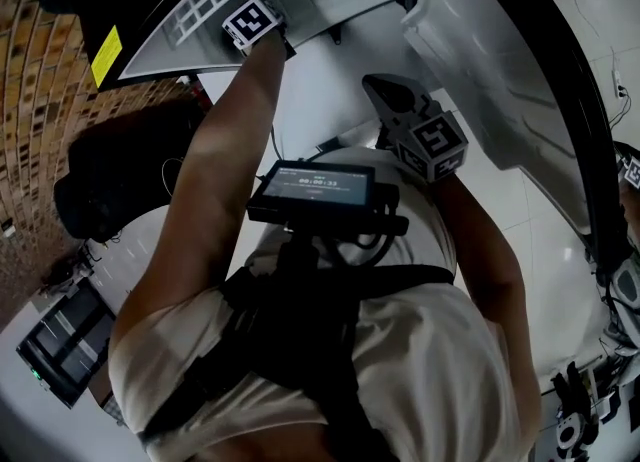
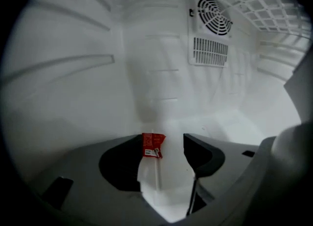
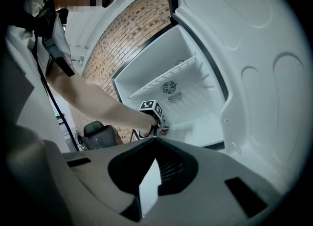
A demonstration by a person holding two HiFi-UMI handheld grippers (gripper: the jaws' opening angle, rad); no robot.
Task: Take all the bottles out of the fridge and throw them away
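A pale bottle with a red label is on the white floor of the fridge. My left gripper is reached inside the fridge and stands open around the bottle. The bottle is close to the left pad, and the right pad stays apart from it. In the right gripper view the left gripper sits low in the fridge with the red label at its tip. From the head view only its marker cube shows. My right gripper hovers outside, shut and empty, also in the head view.
The fridge door stands swung open at the right. A wire shelf and a fan vent are above the left gripper. A black chair stands left of the fridge by the brick wall.
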